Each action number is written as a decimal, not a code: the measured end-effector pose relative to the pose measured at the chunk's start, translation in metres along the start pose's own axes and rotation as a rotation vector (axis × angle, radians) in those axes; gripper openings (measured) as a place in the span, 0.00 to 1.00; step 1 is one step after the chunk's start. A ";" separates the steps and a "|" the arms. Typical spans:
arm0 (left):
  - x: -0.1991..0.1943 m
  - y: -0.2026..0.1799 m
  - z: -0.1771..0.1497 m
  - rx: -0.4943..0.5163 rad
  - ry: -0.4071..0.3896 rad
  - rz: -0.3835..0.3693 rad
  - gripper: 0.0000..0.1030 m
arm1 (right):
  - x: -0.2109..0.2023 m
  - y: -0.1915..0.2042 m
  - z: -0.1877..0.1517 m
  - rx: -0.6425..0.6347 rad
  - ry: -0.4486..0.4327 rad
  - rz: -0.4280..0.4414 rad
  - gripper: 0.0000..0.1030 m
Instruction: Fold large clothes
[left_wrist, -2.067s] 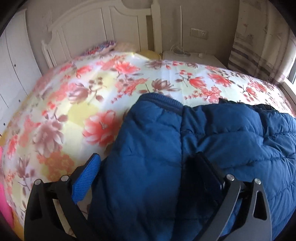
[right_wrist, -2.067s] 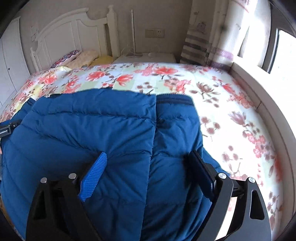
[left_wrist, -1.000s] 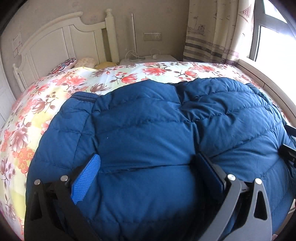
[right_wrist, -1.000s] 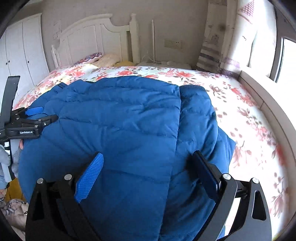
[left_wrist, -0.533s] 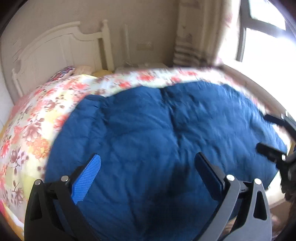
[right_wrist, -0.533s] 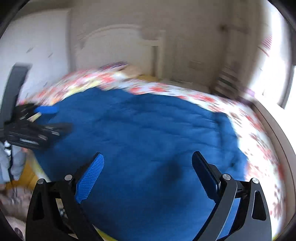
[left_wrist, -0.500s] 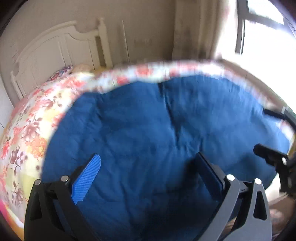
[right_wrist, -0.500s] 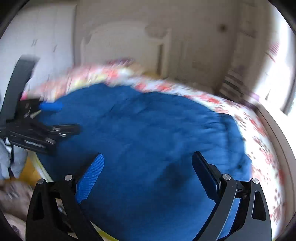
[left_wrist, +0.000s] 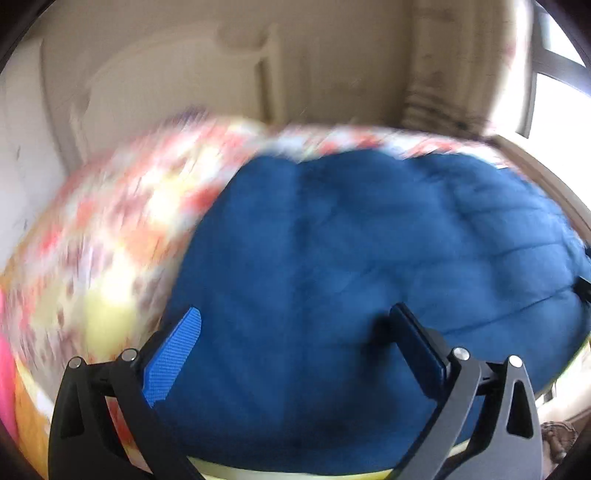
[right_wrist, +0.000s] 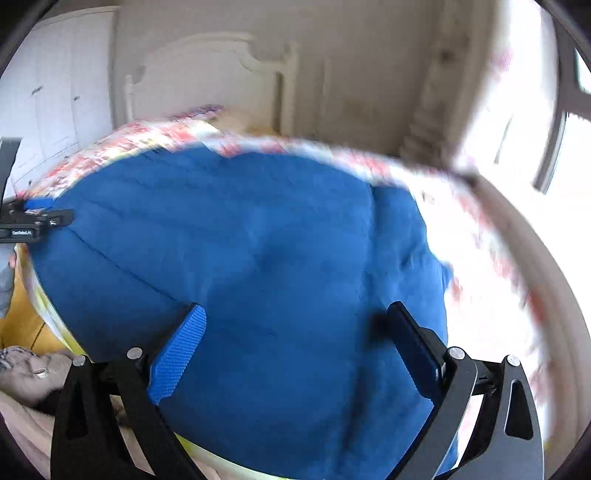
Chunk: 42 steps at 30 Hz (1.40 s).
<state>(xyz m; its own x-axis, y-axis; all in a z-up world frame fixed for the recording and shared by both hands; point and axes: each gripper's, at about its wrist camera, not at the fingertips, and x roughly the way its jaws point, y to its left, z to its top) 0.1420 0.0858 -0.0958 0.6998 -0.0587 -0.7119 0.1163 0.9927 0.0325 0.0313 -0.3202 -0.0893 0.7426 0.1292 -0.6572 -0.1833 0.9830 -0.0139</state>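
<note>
Jacket (left_wrist: 369, 266), a padded blue one, lies spread over the foot end of the bed (left_wrist: 122, 236), on top of the flowered bedspread, its stitched quilting lines showing through the blur. From the left wrist camera it fills the middle and right of the view, with the bedspread bare to the left of it and the white headboard (left_wrist: 147, 85) behind. The left claw (left_wrist: 295, 332) hangs above the jacket with its two fingers spread wide, nothing between them. The right claw (right_wrist: 295, 328) is likewise spread wide above the jacket and grips nothing. In the right wrist view the left claw (right_wrist: 40, 214) shows at the far left edge, at the jacket's left border; whether it touches the cloth there I cannot tell. A window (right_wrist: 569, 155) glares bright on the right, a pale wardrobe (right_wrist: 55, 92) stands left of the headboard.
</note>
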 end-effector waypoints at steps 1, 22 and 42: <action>0.000 0.008 -0.005 -0.020 -0.023 -0.036 0.98 | 0.001 -0.008 -0.007 0.048 -0.019 0.043 0.92; 0.002 0.002 -0.007 0.041 -0.035 0.003 0.98 | -0.062 -0.012 -0.025 0.135 -0.117 0.056 0.91; 0.003 -0.001 -0.010 0.041 -0.036 -0.015 0.98 | -0.027 -0.072 -0.056 0.731 -0.009 0.255 0.94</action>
<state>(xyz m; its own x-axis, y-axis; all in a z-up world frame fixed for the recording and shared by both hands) 0.1371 0.0853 -0.1050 0.7226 -0.0781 -0.6868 0.1553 0.9865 0.0512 -0.0116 -0.4013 -0.1129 0.7406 0.3609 -0.5668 0.1199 0.7590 0.6399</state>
